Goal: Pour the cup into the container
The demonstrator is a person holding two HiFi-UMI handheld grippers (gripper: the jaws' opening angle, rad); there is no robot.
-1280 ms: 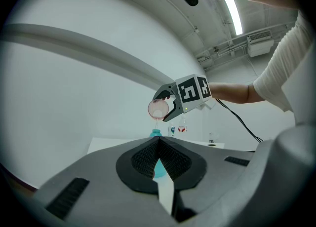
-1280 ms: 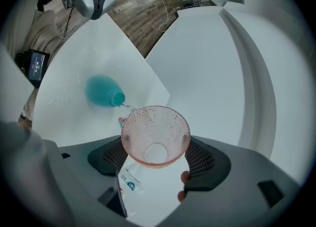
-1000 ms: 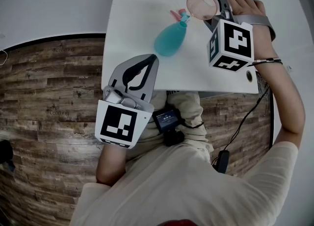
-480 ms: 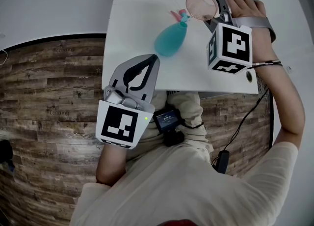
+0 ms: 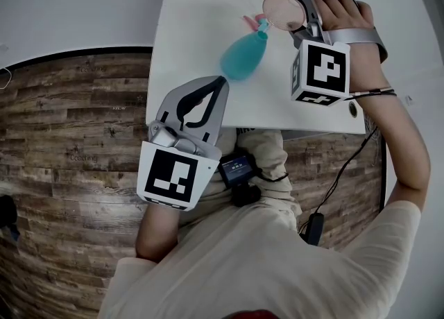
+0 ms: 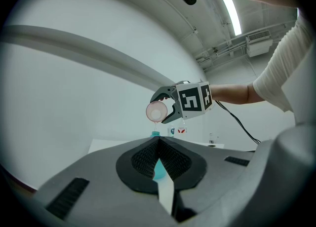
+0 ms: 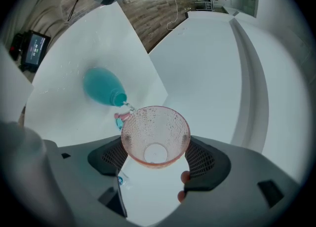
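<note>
Pink translucent plastic cup (image 7: 156,134) is clamped across its wall by the right tool (image 5: 300,14) and held in the air over the far side of the white surface (image 5: 187,26). It's tipped hard, mouth facing back along the jaws, so the low lip sits just above the narrow neck of the teal pear-shaped bottle (image 5: 241,57), our container. That tilt and close lip-to-neck spacing make sense: the opening is tiny, so the pour has to fall as a thin clear stream (image 7: 127,105), which the right gripper view shows running from lip to neck. The cup's inside shows only droplets (image 7: 148,122) and a bare bottom, so we judge the pour nearly done. The bottle looks upright and nothing holds it. The left tool (image 5: 218,89) has its jaws together on nothing. It sits low at the near edge of the surface, aimed at the bottle but well apart; we read it as parked clear of the pour. A small pink piece (image 7: 120,119) lies on the surface beside the bottle's neck; we can't tell what it is. Main risk is the lip bumping the neck and knocking over the unsupported bottle.
</note>
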